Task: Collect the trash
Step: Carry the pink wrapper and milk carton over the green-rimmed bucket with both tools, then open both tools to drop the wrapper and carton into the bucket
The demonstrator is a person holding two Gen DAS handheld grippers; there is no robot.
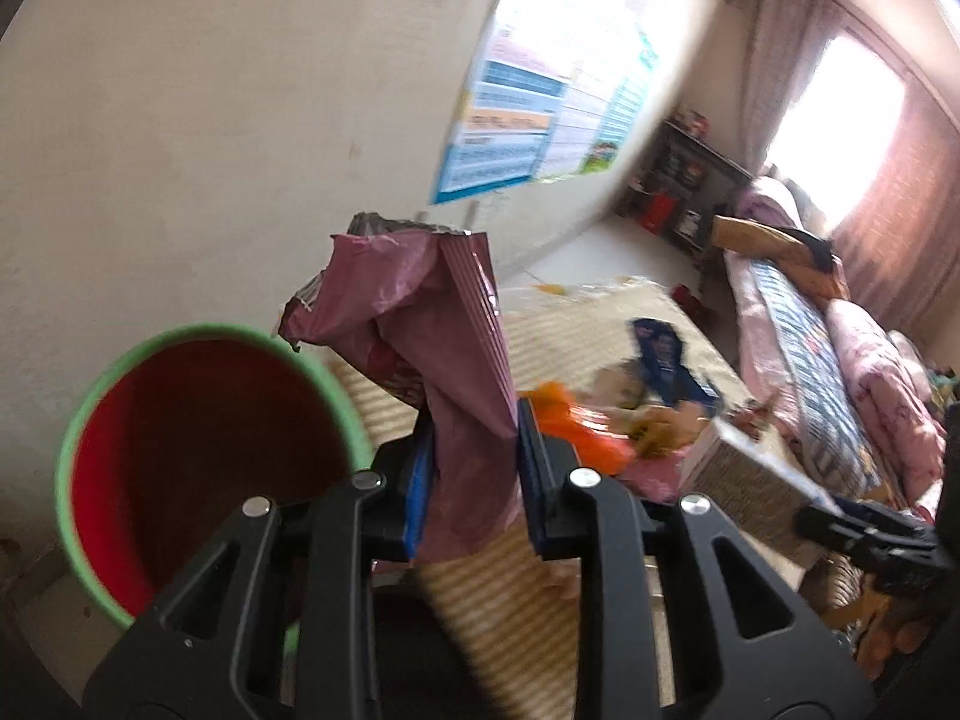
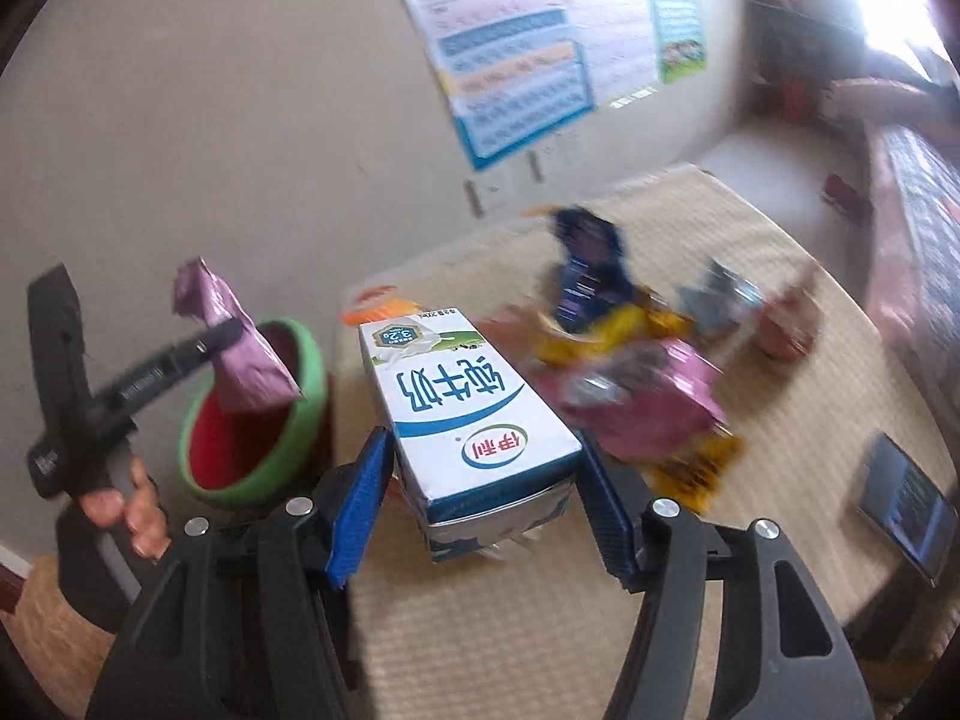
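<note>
Pink wrapper point(image 1: 456, 354): crumpled foil snack bag, pinched between the left gripper's point(image 1: 474, 450) blue-padded fingers point(image 1: 420, 480), standing up out of them; in the right wrist view it hangs just above the bin's rim.
Left fingers: closed tight on the pink wrapper, only the bag's thickness between them.
Bin point(image 1: 96, 414): round, green rim, red inside, at 9 o'clock of the left gripper, against the pale wall point(image 1: 180, 120); from the right wrist it sits at 10 o'clock.
Milk carton point(image 2: 468, 420): white and blue with Chinese print, held between the right gripper's point(image 2: 480, 480) fingers point(image 2: 360, 492), its top end pointing away toward 12 o'clock.
Right fingers: spread wide, closed against both sides of the milk carton.
Desk point(image 2: 540, 630): covered in a beige woven mat.
Remaining trash point(image 2: 636, 360): blurred heap of pink, yellow, orange and dark blue wrappers at 1 o'clock of the carton, lying on the desk.
Tablet point(image 2: 906, 510): dark screen at 3 o'clock, near the desk's edge.
Poster point(image 2: 510, 48): on the wall at 12 o'clock.
</note>
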